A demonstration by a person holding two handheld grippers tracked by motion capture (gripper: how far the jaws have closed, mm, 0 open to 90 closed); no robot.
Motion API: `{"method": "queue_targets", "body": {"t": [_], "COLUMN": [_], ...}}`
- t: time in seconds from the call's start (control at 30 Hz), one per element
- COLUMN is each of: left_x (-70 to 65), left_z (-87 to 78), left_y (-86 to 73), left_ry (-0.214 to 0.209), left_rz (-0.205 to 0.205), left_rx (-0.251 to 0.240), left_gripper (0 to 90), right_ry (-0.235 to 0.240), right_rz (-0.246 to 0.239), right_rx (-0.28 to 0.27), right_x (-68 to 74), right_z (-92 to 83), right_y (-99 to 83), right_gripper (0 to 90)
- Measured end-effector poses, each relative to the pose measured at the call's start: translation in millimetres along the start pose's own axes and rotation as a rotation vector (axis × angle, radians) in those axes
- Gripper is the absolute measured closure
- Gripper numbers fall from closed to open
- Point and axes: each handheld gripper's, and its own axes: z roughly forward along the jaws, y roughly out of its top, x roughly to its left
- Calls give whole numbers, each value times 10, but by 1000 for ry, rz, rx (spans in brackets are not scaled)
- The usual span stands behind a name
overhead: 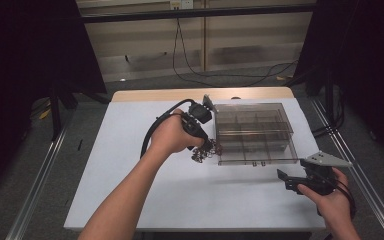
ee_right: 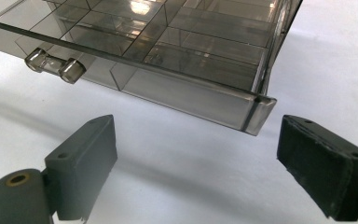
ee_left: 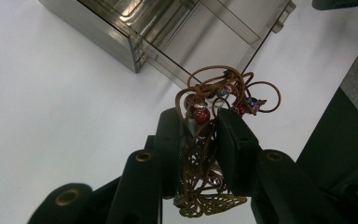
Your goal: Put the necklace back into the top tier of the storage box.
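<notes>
- Item, jewellery bundle: we are holding a tangle of brown cord, red beads and a brass filigree pendant in the left hand-held gripper, whose two black jaws are clamped together on it.
- Location: in the high view we are carrying the jewellery bundle just above the white bench, beside the near left corner of the compartment box, not yet over any cell.
- Item, compartment box: clear smoky plastic, divided into several cells, standing at the middle right of the bench; we are seeing every visible cell bare.
- Item, drawer front with a small clear handle: it is projecting toward the near edge, so we are judging the box already opened for loading.
- Item, right hand-held gripper: we are hovering it with jaws wide apart, holding nothing, near the box's near right corner.
- Progress: pick-up is looking done; carrying across, lowering into a cell and releasing are remaining, and closing the box perhaps after that.
</notes>
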Motion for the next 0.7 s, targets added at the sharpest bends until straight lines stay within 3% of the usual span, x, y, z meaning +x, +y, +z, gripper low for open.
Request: {"method": "queue_targets", "body": {"t": [0.7], "left_x": [-59], "left_z": [24], "left_y": [209], "left_ry": [12], "left_rz": [17], "left_rx": [16], "left_gripper": [712], "right_ry": [-4], "right_rz": [0], "right_rx": [-4], "right_x": [-12], "right_z": [-5], "right_y": [1], "right_gripper": [117]}}
